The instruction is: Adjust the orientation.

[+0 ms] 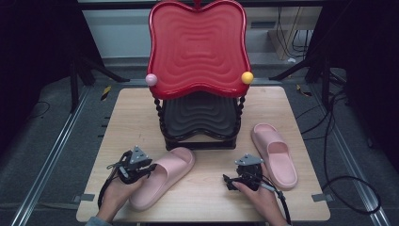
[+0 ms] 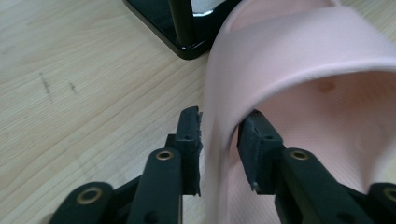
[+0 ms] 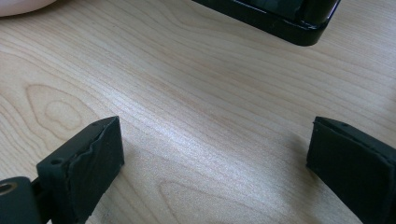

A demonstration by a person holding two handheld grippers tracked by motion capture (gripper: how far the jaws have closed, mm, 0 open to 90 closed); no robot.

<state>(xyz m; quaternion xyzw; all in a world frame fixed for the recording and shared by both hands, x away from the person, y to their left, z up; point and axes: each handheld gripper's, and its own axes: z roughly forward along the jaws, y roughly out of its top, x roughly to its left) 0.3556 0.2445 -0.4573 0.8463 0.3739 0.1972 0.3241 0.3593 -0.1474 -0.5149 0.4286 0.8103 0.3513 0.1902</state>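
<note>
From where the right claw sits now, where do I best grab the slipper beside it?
Judging by its pose, take the right slipper by the side wall of its strap, coming from its left, where the open right claw waits. One jaw inside the strap, one outside.

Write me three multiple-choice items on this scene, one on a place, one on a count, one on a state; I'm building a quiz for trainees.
1. Where does the two-tier stand with a red wavy upper tray sit?
A. table's far middle
B. near left corner
C. on the floor

2. How many pink foam slippers lie on the wooden table?
A. one
B. two
C. three

3. What is the left gripper doing?
A. hanging open over bare wood
B. closed on a slipper's side wall
C. holding a ball

Answers: 1 A, the stand rises at the far middle; 2 B, left slipper and right slipper; 3 B, its jaws flank the slipper wall.
</note>
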